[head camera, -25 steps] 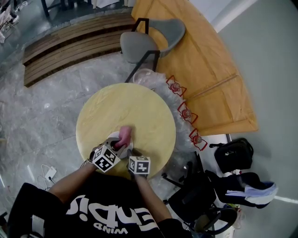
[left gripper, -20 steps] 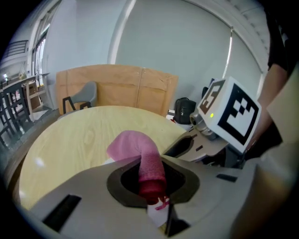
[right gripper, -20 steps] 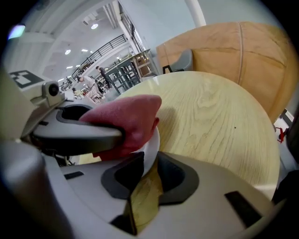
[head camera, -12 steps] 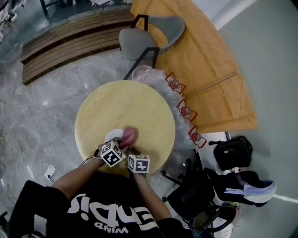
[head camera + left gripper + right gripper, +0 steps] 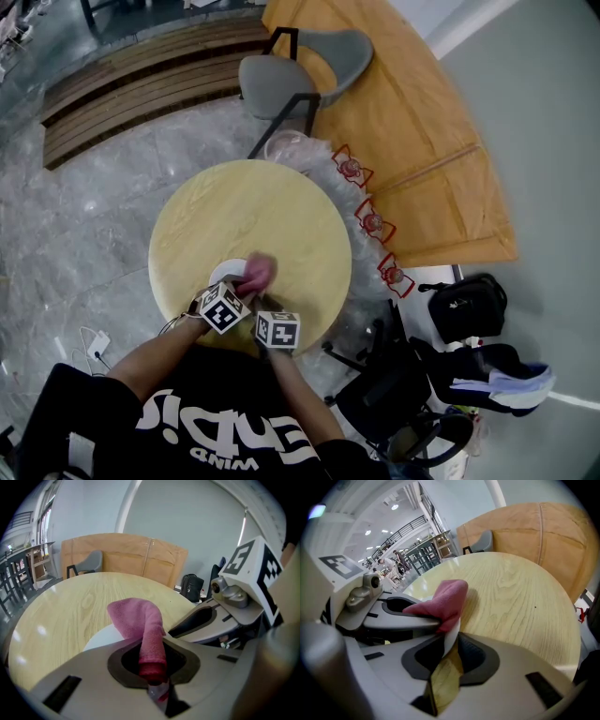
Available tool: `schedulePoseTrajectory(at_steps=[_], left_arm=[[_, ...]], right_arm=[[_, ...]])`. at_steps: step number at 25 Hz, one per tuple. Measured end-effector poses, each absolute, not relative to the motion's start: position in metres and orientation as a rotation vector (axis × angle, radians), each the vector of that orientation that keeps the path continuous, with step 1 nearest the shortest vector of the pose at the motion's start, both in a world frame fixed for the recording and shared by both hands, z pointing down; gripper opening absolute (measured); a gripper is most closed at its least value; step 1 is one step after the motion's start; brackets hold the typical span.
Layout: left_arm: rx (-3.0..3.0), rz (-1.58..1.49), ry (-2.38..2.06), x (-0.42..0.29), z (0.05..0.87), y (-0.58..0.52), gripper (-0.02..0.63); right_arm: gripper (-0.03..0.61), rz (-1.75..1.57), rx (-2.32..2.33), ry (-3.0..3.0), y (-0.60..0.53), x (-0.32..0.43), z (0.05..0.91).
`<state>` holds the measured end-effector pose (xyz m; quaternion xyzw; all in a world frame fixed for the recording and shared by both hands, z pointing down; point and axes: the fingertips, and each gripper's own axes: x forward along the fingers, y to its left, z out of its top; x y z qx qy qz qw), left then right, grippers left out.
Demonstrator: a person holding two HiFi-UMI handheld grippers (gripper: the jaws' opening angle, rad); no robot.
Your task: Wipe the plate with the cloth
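Observation:
A white plate (image 5: pixel 223 272) lies near the front edge of the round wooden table (image 5: pixel 244 216). A pink cloth (image 5: pixel 259 272) rests on the plate's right part. My left gripper (image 5: pixel 244 291) is shut on the cloth (image 5: pixel 140 620), which runs up out of the jaws and folds over the plate (image 5: pixel 103 637). My right gripper (image 5: pixel 266 306) is shut on the plate's near rim (image 5: pixel 451 637), just right of the left one. In the right gripper view the cloth (image 5: pixel 446 601) hangs over that rim, with the left gripper (image 5: pixel 393 616) close at the left.
A grey chair (image 5: pixel 300 80) stands beyond the table. A tan wooden panel (image 5: pixel 412 122) lies at the back right, with plastic bags (image 5: pixel 370 220) along the table's right side. Black bags (image 5: pixel 469 305) sit on the floor to the right, and a slatted bench (image 5: pixel 141 80) at the back left.
The cloth has slid to the right across the plate with my left gripper, baring more of the plate's left side. The right gripper has kept its hold on the rim.

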<state>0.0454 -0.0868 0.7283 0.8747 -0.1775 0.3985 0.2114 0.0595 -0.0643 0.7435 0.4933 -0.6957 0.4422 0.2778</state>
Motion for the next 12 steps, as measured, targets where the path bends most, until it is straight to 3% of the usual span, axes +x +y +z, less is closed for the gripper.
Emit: schedulePoseTrajectory(at_steps=[12], left_arm=[[2.396, 1.126, -0.549, 0.034, 0.73, -0.096, 0.052]], right_arm=[[0.106, 1.203, 1.33, -1.872, -0.064, 0.06, 0.746]])
